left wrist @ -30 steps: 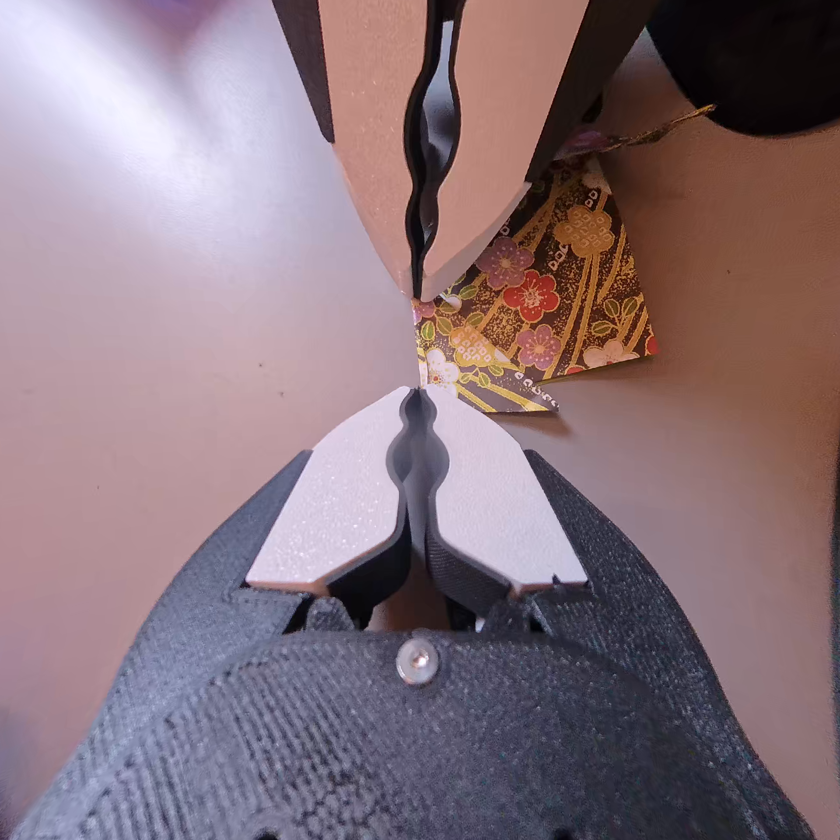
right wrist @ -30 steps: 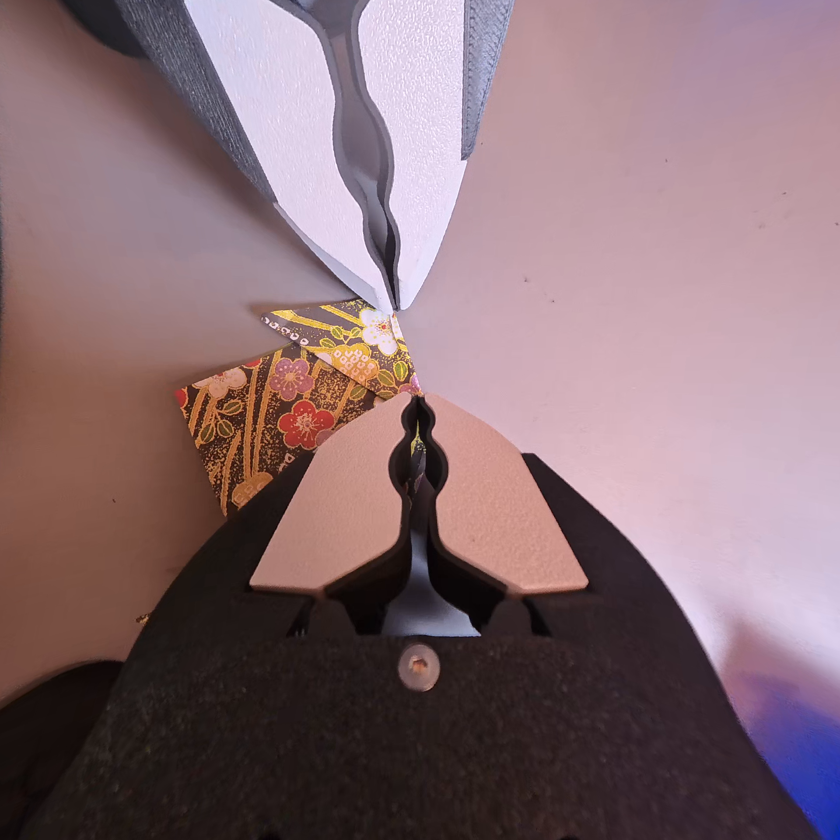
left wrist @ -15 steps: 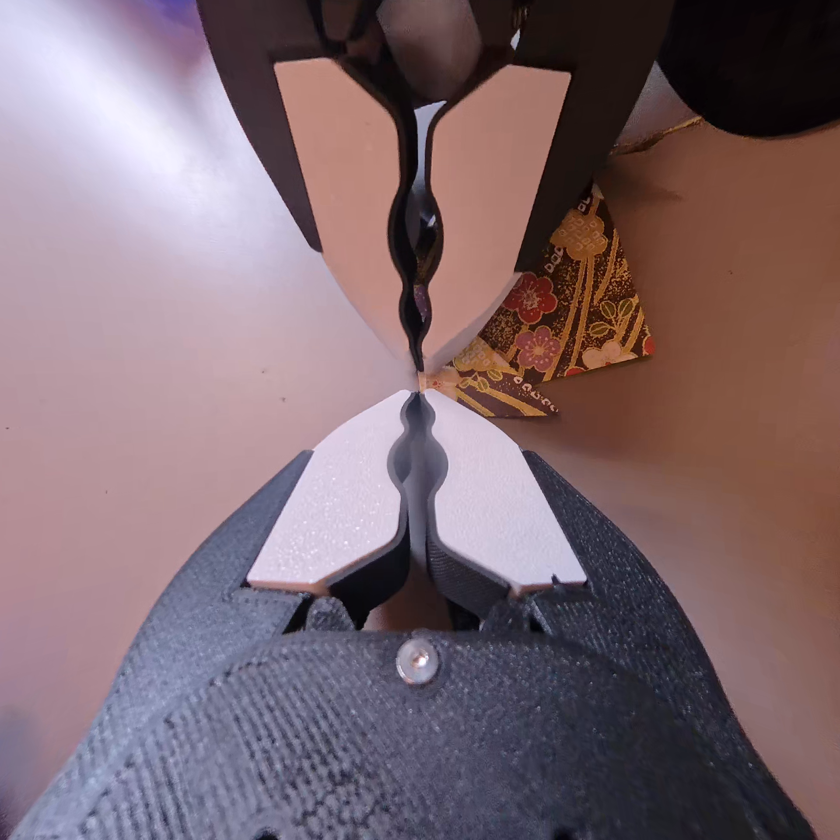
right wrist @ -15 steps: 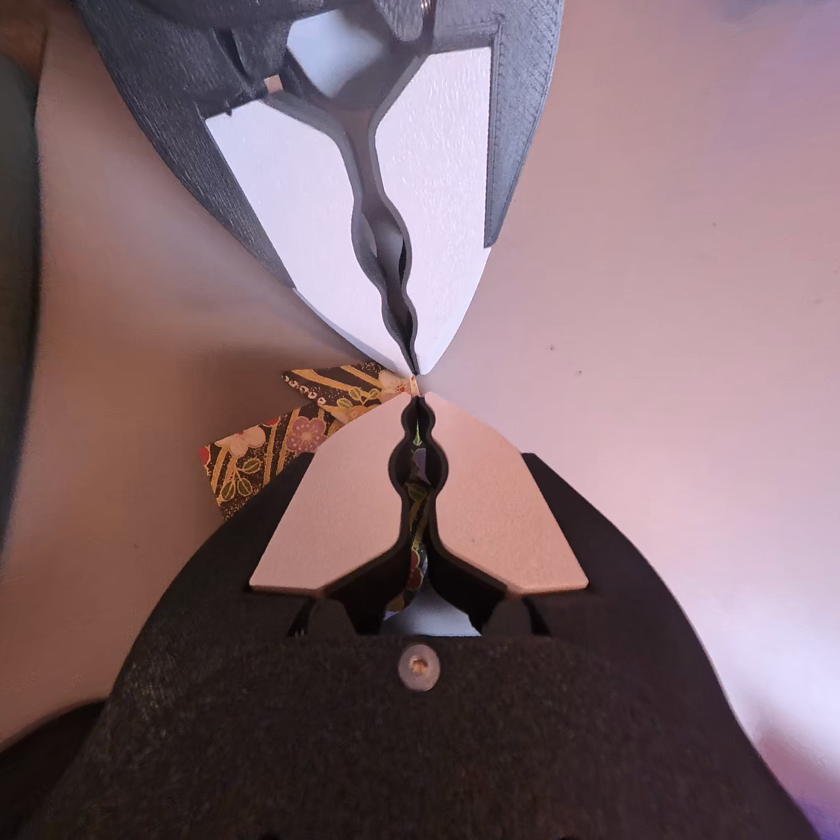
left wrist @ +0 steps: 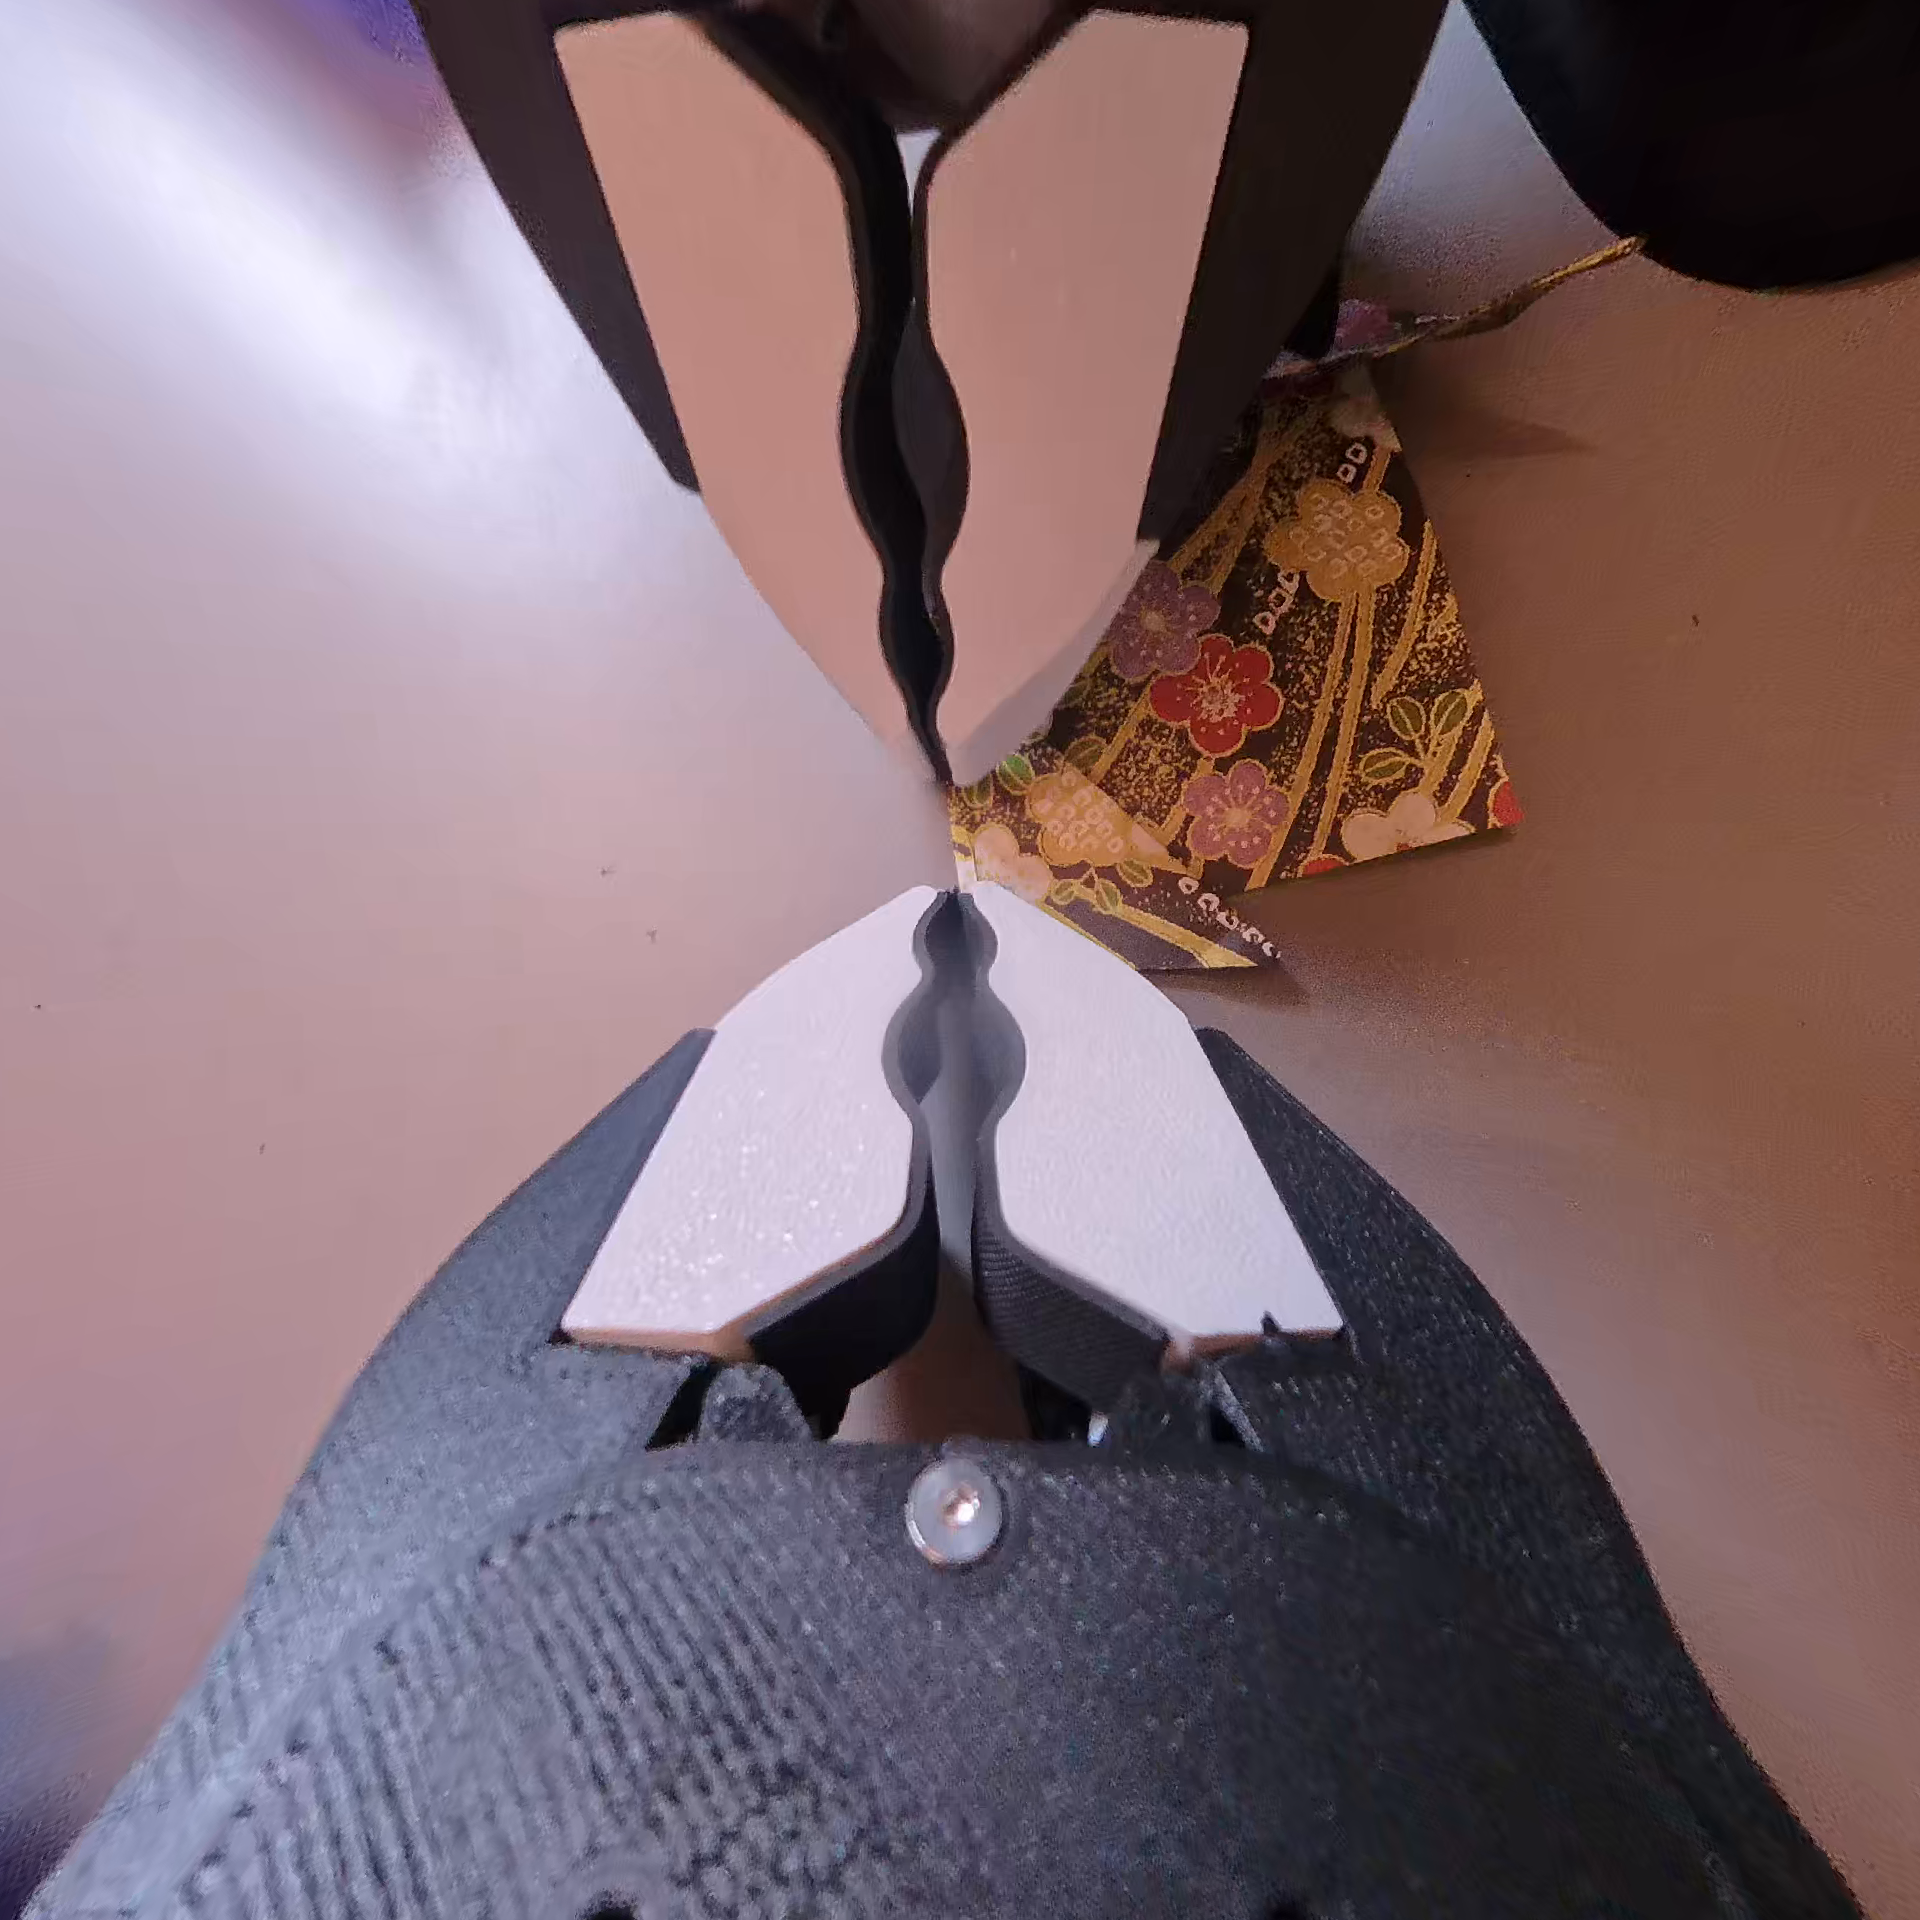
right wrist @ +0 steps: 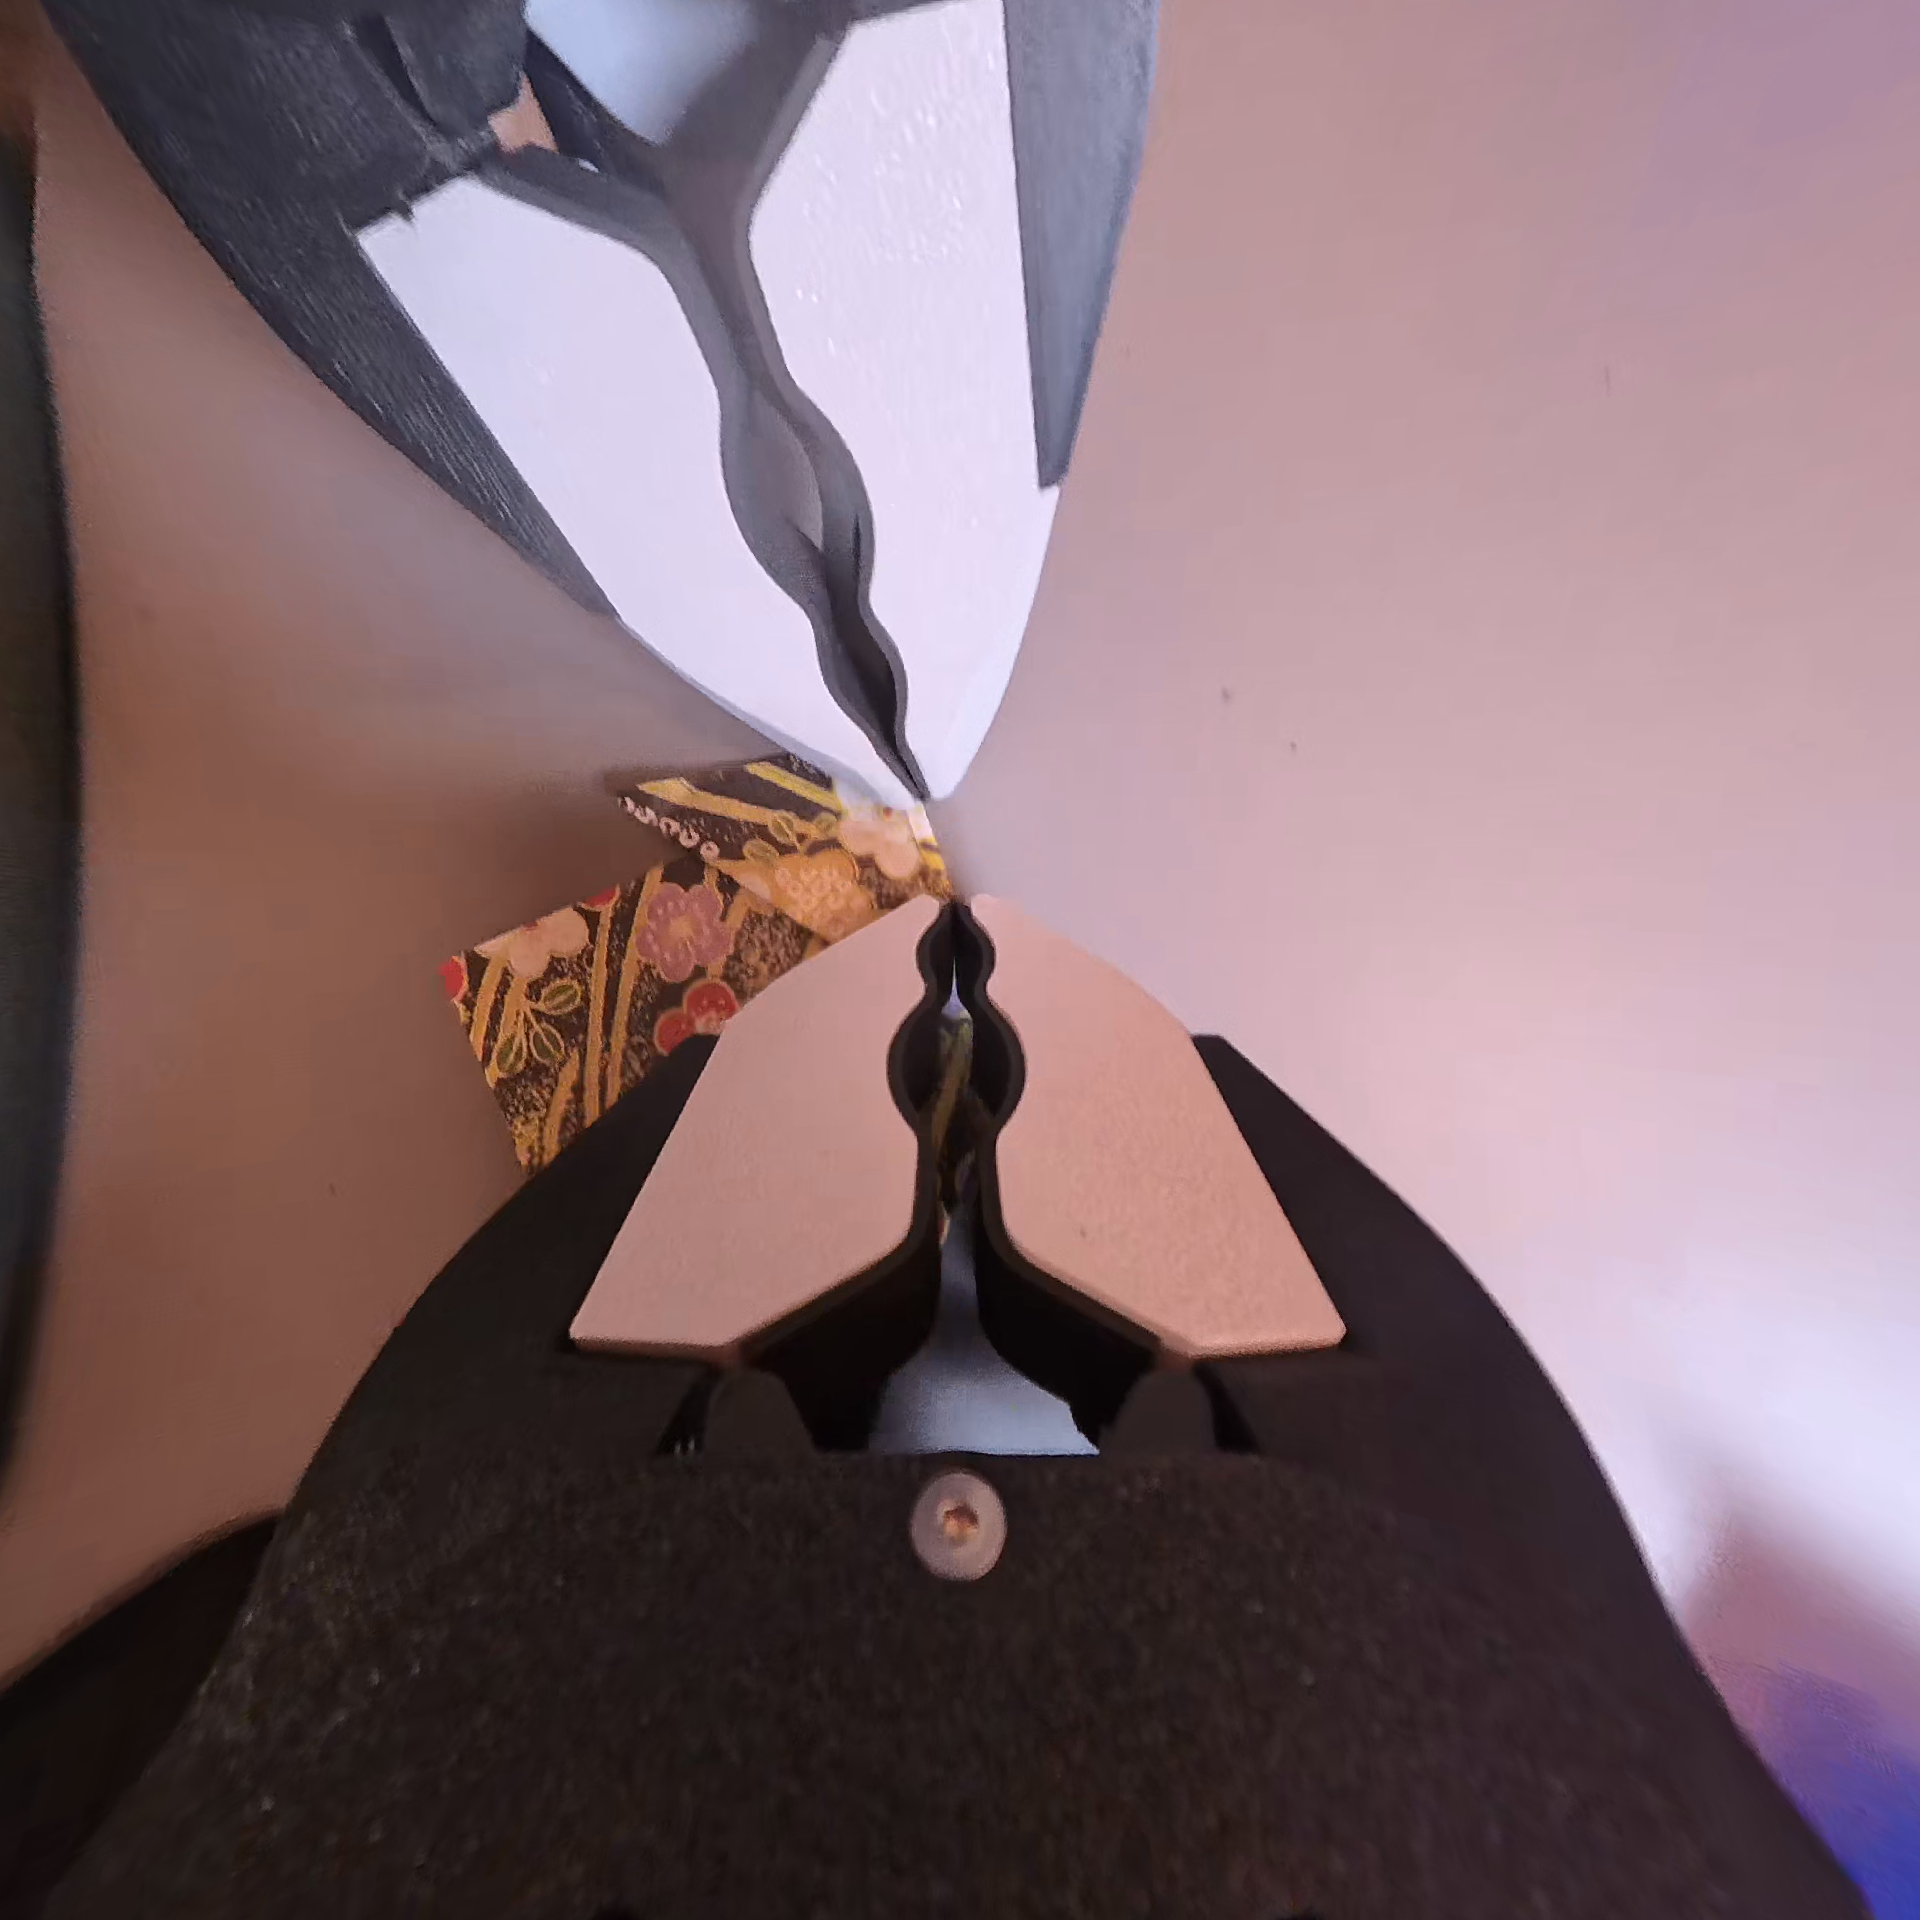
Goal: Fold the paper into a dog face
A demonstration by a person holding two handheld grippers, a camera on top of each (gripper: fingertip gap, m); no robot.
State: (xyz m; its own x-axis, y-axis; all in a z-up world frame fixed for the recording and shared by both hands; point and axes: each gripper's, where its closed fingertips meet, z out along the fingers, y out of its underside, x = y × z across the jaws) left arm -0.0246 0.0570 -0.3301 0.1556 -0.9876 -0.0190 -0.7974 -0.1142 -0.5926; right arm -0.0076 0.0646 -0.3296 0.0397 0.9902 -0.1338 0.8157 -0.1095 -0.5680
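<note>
the left gripper (left wrist: 951, 896), grey-bodied with pale pads, has its jaws pressed together at the tips; its point sits at the near corner of the paper (left wrist: 1283, 717), and whether it pinches that corner or only touches it cannot be told. the folded paper, dark with gold lines and red, purple and white flowers, lies flat on the plain table (left wrist: 343, 727) – in the left wrist view it spreads toward 2 o'clock from the tips.

the right gripper (right wrist: 954, 906), black-bodied with tan pads, is also clenched; a strip of the patterned paper (right wrist: 582, 997) shows in the gap between its fingers, so it looks to be gripping a layer of it. in the right wrist view the paper lies toward 9 to 10 o'clock, partly hidden under that gripper.

the two grippers face each other tip to tip, very near – the paper's corner lies between them. a dark object fills the 1 o'clock corner of the left wrist view.
</note>
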